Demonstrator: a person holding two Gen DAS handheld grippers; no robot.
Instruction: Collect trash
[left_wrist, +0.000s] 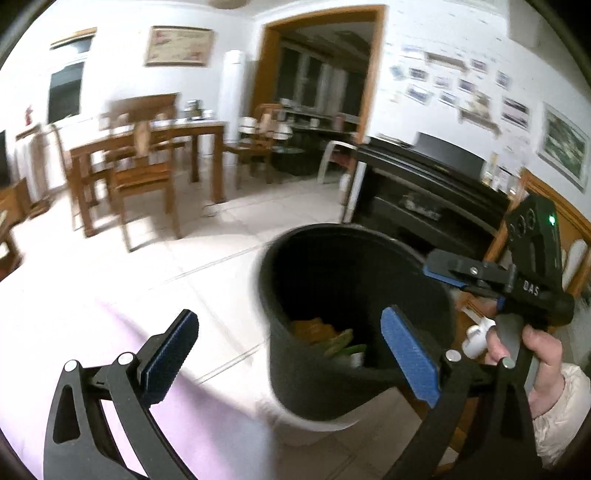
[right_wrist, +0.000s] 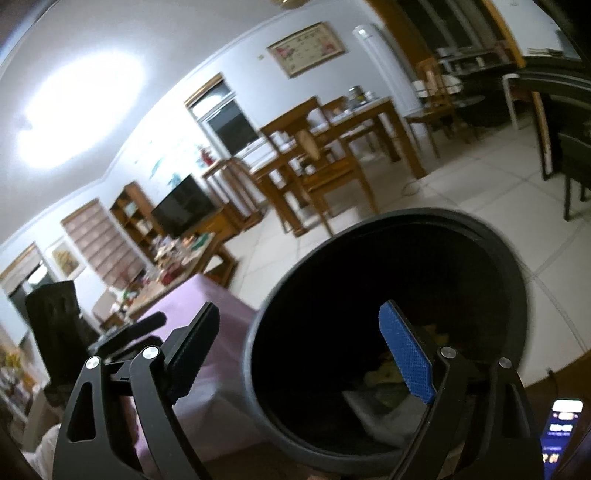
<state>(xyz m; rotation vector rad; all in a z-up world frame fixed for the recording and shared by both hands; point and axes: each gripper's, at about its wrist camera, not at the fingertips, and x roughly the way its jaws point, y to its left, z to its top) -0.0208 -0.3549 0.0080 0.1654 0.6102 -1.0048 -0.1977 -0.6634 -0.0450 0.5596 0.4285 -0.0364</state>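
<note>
1. My left gripper (left_wrist: 291, 354) stood wide open and held nothing; its right blue pad overlapped the black trash bin (left_wrist: 314, 373), though I could not tell if they touched.
2. My right gripper (right_wrist: 314, 354) gaped wide too, empty, pointed into the bin's mouth. From the left wrist it appeared at three o'clock, over the rim.
3. A purple-covered table (right_wrist: 207, 373) lay at nine o'clock, wooden dining chairs (left_wrist: 144, 173) at eleven, and a lit phone (right_wrist: 561, 432) at four.
4. The bin held yellow and green scraps (left_wrist: 325, 336) at its bottom.
</note>
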